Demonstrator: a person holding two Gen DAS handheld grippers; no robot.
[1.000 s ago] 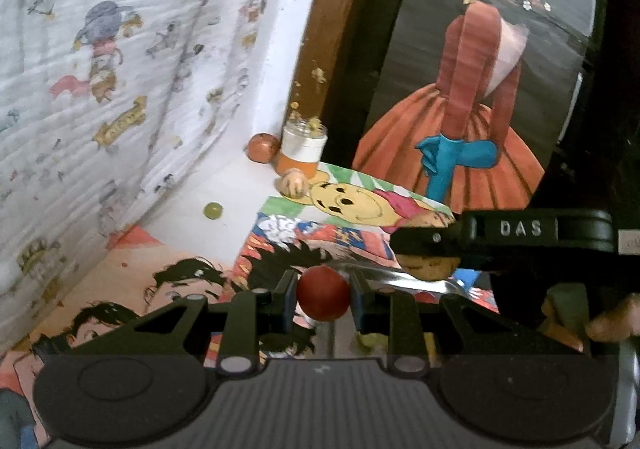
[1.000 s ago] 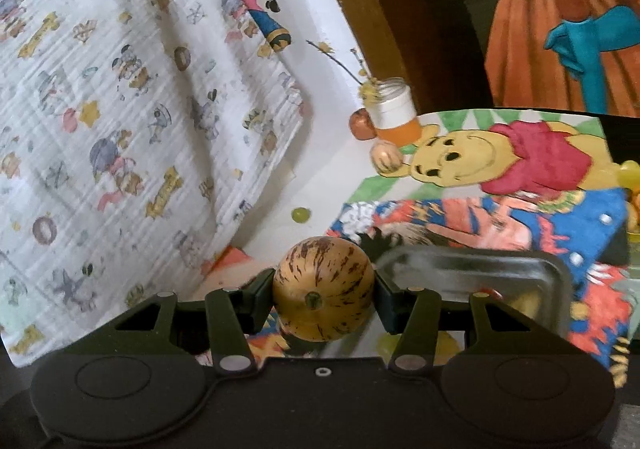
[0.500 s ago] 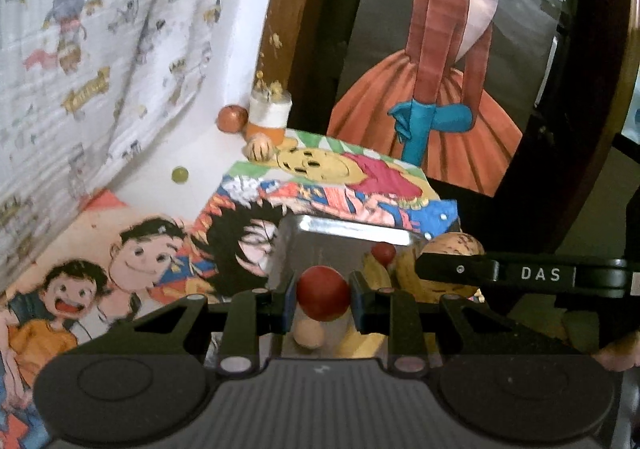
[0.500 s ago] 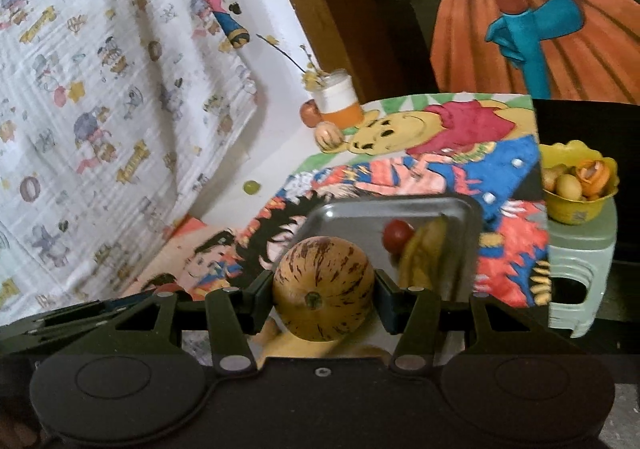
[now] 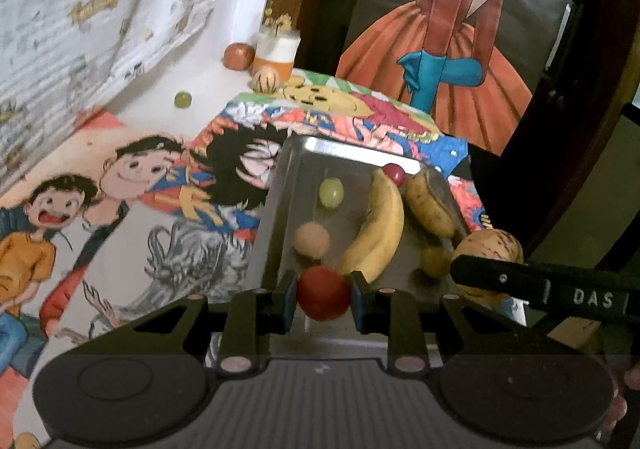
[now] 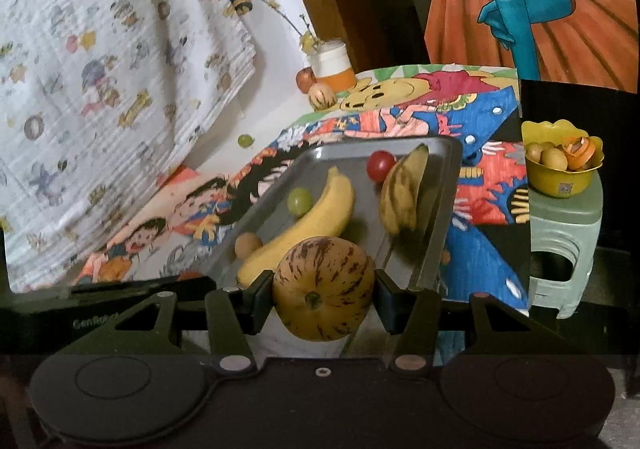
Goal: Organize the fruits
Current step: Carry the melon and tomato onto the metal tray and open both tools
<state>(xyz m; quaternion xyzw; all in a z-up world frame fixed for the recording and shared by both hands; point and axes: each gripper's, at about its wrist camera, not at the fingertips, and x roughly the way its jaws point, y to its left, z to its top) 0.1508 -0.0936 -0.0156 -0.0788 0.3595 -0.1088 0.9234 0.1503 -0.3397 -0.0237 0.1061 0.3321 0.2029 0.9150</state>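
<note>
My left gripper (image 5: 323,299) is shut on a small red tomato (image 5: 322,292), held over the near end of the metal tray (image 5: 280,185). My right gripper (image 6: 324,295) is shut on a striped yellow melon (image 6: 324,289) above the tray's (image 6: 440,209) near right part; the same melon (image 5: 490,249) shows at the right of the left wrist view. In the tray lie a yellow banana (image 5: 380,225), a darker banana (image 5: 428,201), a green grape (image 5: 331,191), a tan round fruit (image 5: 312,240) and a red cherry tomato (image 6: 380,164).
A green grape (image 5: 182,99), a striped small fruit (image 5: 265,79), an orange-red fruit (image 5: 238,55) and a white-and-orange jar (image 5: 278,49) sit at the table's far end. A yellow bowl of fruit (image 6: 560,165) stands on a pale green stool (image 6: 564,241) to the right.
Both grippers have come down and pulled back toward the tray's near end, each still holding its fruit. The tray and its contents now fill the middle of both views.
</note>
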